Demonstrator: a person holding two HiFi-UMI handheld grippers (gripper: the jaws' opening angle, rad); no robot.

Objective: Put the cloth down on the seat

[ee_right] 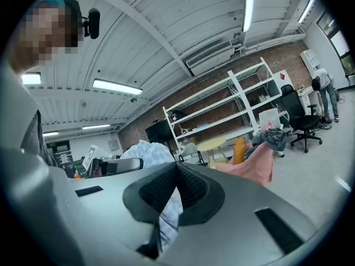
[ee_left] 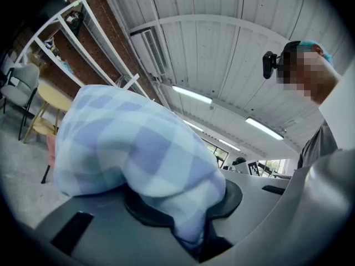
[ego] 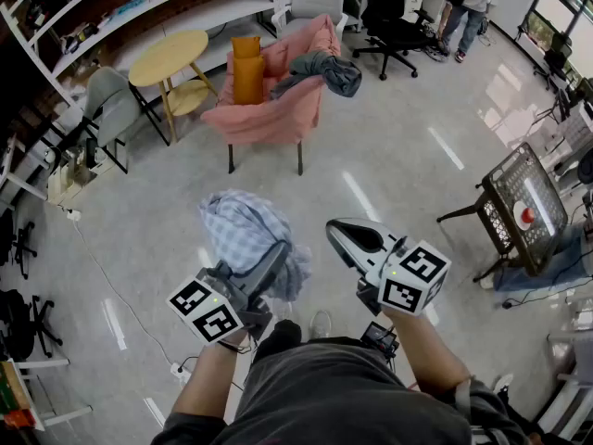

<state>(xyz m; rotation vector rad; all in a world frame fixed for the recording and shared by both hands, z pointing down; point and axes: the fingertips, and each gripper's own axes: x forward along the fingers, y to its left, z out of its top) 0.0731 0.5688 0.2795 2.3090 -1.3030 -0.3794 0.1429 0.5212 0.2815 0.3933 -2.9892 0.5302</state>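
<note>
A blue-and-white checked cloth [ego: 243, 235] hangs bunched in the air above the floor, and my left gripper [ego: 276, 256] is shut on its lower edge. In the left gripper view the cloth [ee_left: 133, 148] fills the space over the jaws and is pinched between the pads [ee_left: 227, 195]. My right gripper [ego: 339, 234] is just right of the cloth with its jaws shut and nothing in them; its pads [ee_right: 191, 187] meet. The pink-covered chair [ego: 269, 109] stands further off across the floor, its seat partly taken by an orange cushion [ego: 246, 68] and a grey garment [ego: 329, 70].
A round yellow table [ego: 170, 56] and a grey chair [ego: 109, 105] stand left of the pink chair, before white shelving [ego: 139, 12]. A black office chair [ego: 394, 21] and a person [ego: 463, 12] are at the back right. A black wire cart [ego: 519, 207] is on the right.
</note>
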